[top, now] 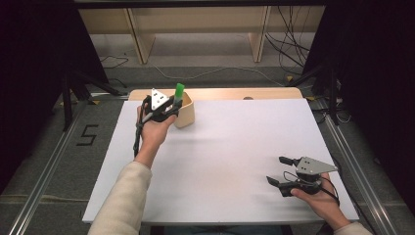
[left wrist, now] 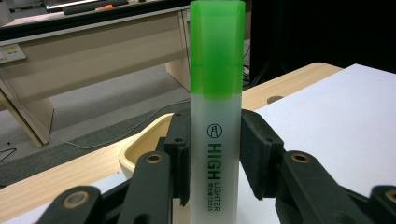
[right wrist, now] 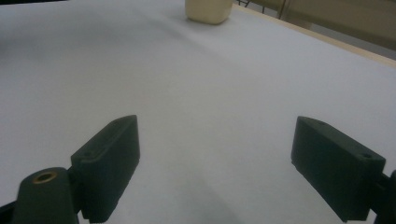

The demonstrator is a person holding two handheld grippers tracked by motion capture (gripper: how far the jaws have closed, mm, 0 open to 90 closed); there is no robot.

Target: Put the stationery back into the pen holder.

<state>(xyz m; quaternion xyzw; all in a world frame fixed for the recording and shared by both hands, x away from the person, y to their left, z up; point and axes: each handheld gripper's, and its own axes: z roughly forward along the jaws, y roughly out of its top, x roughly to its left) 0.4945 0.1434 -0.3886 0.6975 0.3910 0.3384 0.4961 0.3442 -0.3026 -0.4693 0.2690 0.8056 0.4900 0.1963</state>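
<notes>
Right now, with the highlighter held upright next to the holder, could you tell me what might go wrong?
1. The left gripper clamps the highlighter low on its body, leaving the green cap end standing tall above; a bump could tip it in the pads.
2. The beige holder sits close to the table's far left corner; a nudge might push it off.
3. The right gripper rests open far away, too far to steady the holder.

Claw [left wrist: 215, 154] clamps upright green highlighter [left wrist: 216, 116]; cream holder [left wrist: 140, 149] just behind.
</notes>
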